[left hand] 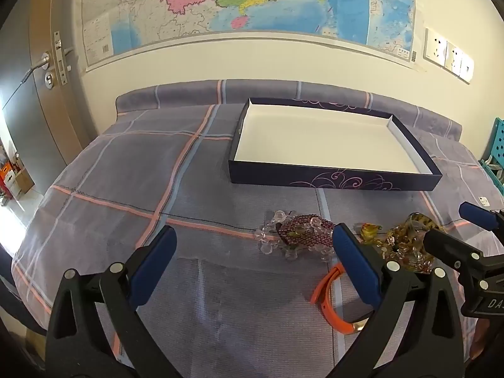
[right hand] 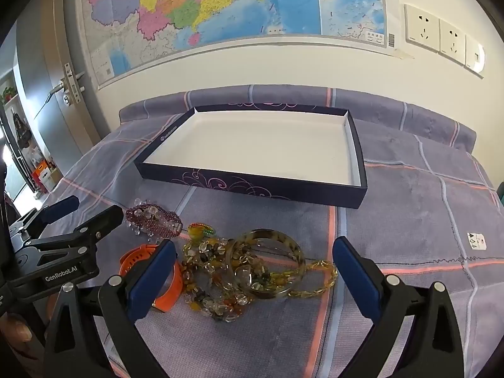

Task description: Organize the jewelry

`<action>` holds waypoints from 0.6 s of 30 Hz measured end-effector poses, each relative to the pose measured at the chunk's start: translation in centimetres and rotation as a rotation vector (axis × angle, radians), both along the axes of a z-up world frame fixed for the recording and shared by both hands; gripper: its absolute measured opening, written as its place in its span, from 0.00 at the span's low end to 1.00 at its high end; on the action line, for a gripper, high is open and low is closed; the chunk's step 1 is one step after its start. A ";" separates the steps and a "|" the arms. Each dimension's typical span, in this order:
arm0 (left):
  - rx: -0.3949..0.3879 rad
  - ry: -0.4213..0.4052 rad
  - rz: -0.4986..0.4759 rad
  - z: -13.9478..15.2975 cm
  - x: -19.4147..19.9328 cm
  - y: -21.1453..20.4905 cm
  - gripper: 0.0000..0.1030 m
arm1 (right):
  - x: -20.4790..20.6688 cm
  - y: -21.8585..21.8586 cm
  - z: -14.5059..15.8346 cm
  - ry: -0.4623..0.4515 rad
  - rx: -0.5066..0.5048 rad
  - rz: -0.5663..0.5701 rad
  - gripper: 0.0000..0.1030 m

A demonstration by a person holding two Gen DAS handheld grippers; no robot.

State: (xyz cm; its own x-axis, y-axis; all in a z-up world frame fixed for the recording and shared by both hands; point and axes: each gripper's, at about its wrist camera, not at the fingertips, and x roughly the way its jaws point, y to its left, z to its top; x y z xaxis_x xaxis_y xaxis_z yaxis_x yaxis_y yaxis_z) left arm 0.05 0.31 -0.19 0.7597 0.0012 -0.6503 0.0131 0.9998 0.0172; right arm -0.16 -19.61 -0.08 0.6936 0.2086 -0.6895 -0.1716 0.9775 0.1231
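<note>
A pile of jewelry lies on the checked bedspread: a purple bead bracelet with clear crystals (left hand: 299,231) (right hand: 154,219), an orange band (left hand: 334,302) (right hand: 168,286), amber stone strands (right hand: 217,280) and a mottled bangle (right hand: 267,261) (left hand: 419,223). An empty dark blue box (left hand: 334,179) (right hand: 252,186) with a white inside stands behind them. My left gripper (left hand: 255,258) is open, just in front of the purple bracelet. My right gripper (right hand: 253,271) is open, its fingers either side of the bangle and amber strands. Both hold nothing.
The bed's padded edge (left hand: 283,89) meets the wall with a map (left hand: 220,3) and sockets (right hand: 441,37). A door (left hand: 47,72) is at left. A teal rack (left hand: 494,154) stands at right. A small paper tag (right hand: 476,241) lies on the bedspread.
</note>
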 end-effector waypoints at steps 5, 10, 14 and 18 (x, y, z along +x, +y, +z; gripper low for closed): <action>-0.001 0.001 -0.004 -0.2 0.1 0.0 0.95 | 0.1 0.2 0.0 0.007 -0.003 0.004 0.94; -0.002 0.006 -0.005 -0.3 0.2 0.4 0.95 | 0.1 0.2 -0.2 0.010 -0.003 0.011 0.94; -0.001 0.010 -0.006 -0.5 0.2 0.5 0.95 | 0.1 0.2 -0.4 0.018 -0.004 0.016 0.94; 0.000 0.010 -0.023 -0.6 0.1 0.4 0.95 | -0.1 0.1 -0.6 0.018 -0.007 0.023 0.94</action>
State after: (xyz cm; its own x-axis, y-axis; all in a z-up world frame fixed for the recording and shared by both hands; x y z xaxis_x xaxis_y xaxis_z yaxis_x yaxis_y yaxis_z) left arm 0.14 0.71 -0.79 0.7532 -0.0159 -0.6576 0.0359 0.9992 0.0170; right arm -0.27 -19.50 -0.72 0.6761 0.2194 -0.7034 -0.1920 0.9741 0.1192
